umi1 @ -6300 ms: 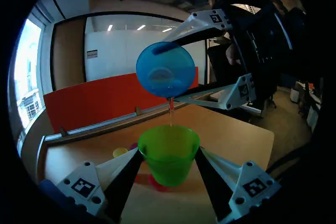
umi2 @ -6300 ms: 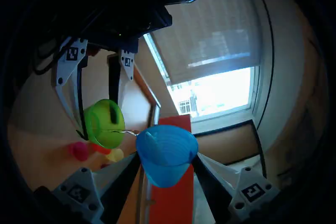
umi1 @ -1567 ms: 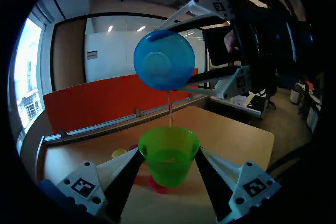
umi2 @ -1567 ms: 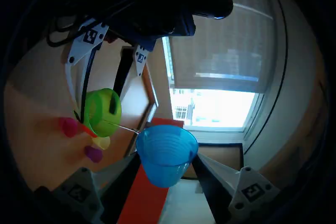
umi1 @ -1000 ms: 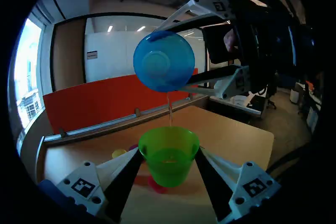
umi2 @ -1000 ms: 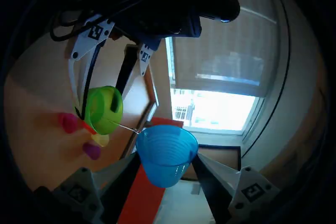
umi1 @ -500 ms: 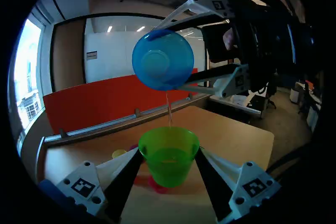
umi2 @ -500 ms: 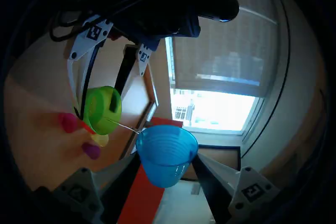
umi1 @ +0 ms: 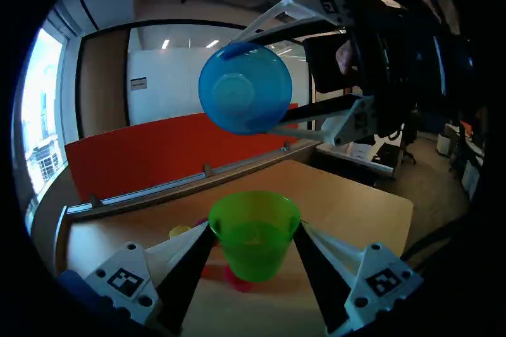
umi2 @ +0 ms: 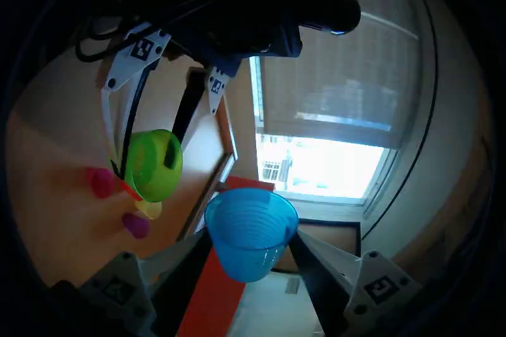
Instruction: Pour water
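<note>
**Blue cup tipped above green cup, both clamped**

Left gripper view. Grasping a green cup [umi1: 253,255] in the left gripper [umi1: 254,231], both black fingers pressed on its sides, cup upright and lifted clear of the wooden table [umi1: 354,204]. Holding some liquid [umi1: 255,237] partway up inside. Directly above, well apart from the green rim: a blue cup [umi1: 245,87], tipped over with its open mouth turned toward the camera, pinched between the two white fingers of the right gripper [umi1: 252,84], which reaches in from the upper right. Down on the table behind the green cup, a small yellow cup [umi1: 179,230] and a pink cup [umi1: 235,277]. Beyond the table edge, a red partition [umi1: 139,147]; at far left, a bright window [umi1: 38,116].

Right gripper view. Scene rolled sideways. Clenched on the blue cup [umi2: 252,242] near the lower centre, one finger on each side of it. Off to the left and farther away, the green cup [umi2: 154,165], mouth facing the camera, gripped in the left gripper [umi2: 148,166] that comes down from the dark upper left. Just beside it, against the table [umi2: 57,229], the yellow cup [umi2: 150,209] and two pink ones. Behind the blue cup, the window [umi2: 322,172] under a half-lowered blind [umi2: 329,84].
</note>
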